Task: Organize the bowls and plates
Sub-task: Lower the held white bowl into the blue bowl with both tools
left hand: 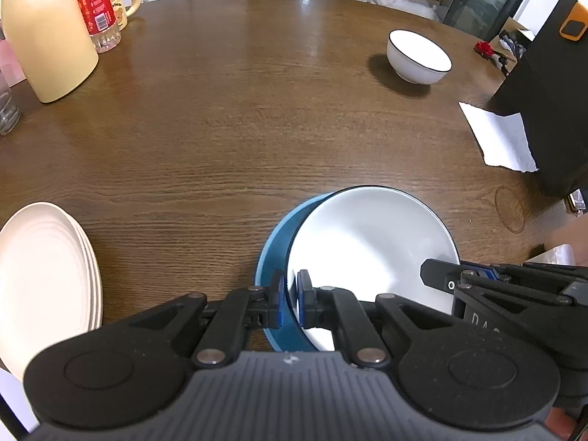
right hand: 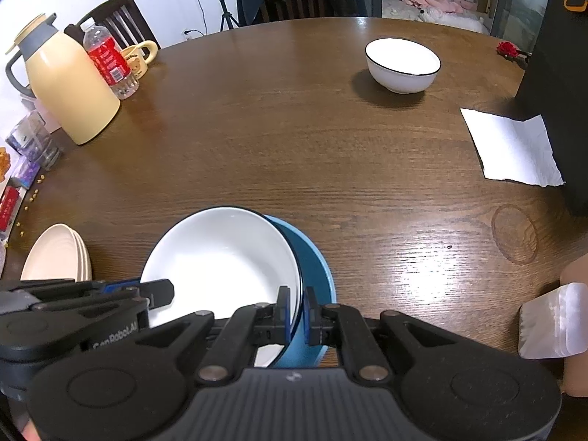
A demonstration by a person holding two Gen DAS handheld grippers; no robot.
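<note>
A: Why are both tools on that one white plate (left hand: 367, 242)?

B: It is wide and shallow, so a pinch on each side keeps it level. The left hand-held gripper (left hand: 290, 294) is pressed together on the rim at one edge; the right hand-held gripper (right hand: 297, 312) nips the opposite rim.

A: And the blue plate (left hand: 275, 257) under it?

B: The white plate sits over it, offset toward one side, near the front edge of the surface (left hand: 257, 110). I judge it is being nested there to start a pile.

A: What else waits?

B: A white bowl (right hand: 402, 64) stands well apart toward the far side, and the cream plates (left hand: 44, 279) are already stacked at the left.
</note>
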